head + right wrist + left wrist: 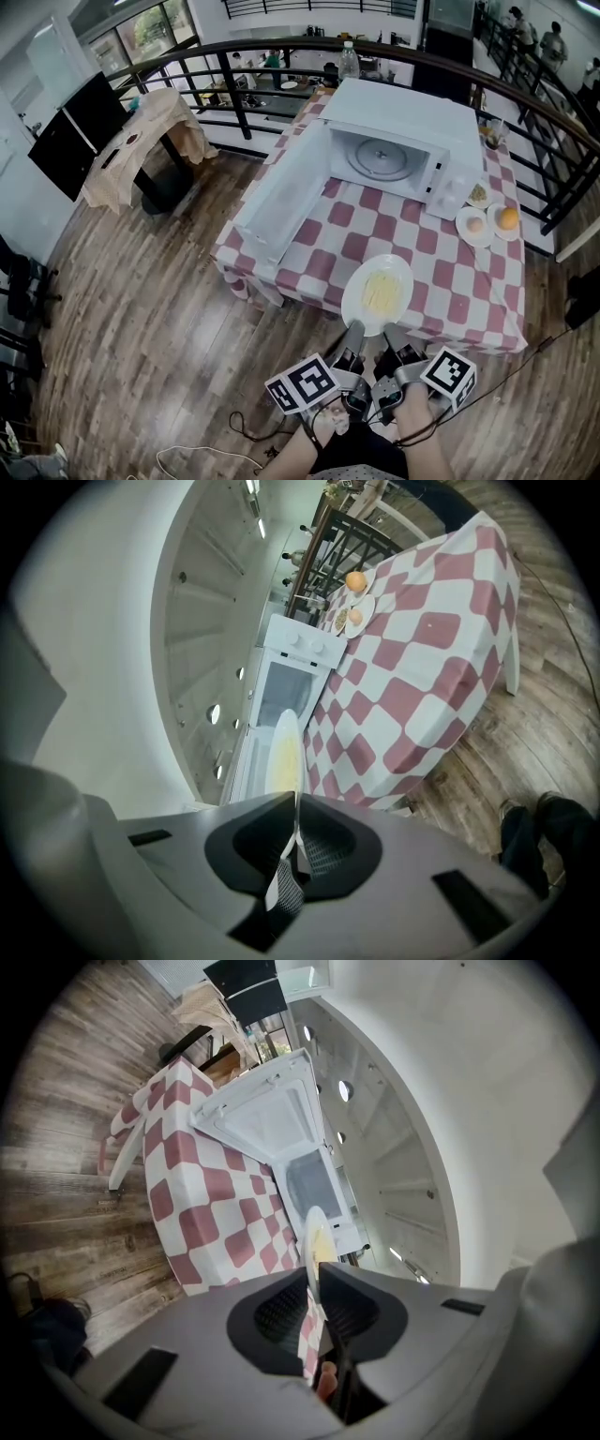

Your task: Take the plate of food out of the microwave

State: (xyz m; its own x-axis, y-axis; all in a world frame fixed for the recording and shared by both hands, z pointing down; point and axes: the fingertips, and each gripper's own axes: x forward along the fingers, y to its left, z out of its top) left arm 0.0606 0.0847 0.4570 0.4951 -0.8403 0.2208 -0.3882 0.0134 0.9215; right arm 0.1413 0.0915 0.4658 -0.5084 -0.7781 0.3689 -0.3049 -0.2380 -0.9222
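Note:
A white plate (377, 293) with pale yellow food hangs over the near part of the red-and-white checked table (450, 291), in front of the white microwave (403, 141). The microwave's door (281, 197) stands wide open to the left, and its glass turntable (382, 158) is bare. My left gripper (354, 333) and right gripper (392, 337) both pinch the plate's near rim, side by side. In the left gripper view the plate (317, 1239) shows edge-on, clamped in the left gripper (314, 1283). In the right gripper view the plate (286, 750) is clamped the same way in the right gripper (296, 806).
Two small plates stand right of the microwave, one with an egg (474, 225) and one with an orange (507, 218). A water bottle (349, 59) stands behind the microwave. A dark railing (234, 103) runs behind the table. A cloth-covered table (150, 131) stands far left. Cable (202, 455) lies on the wood floor.

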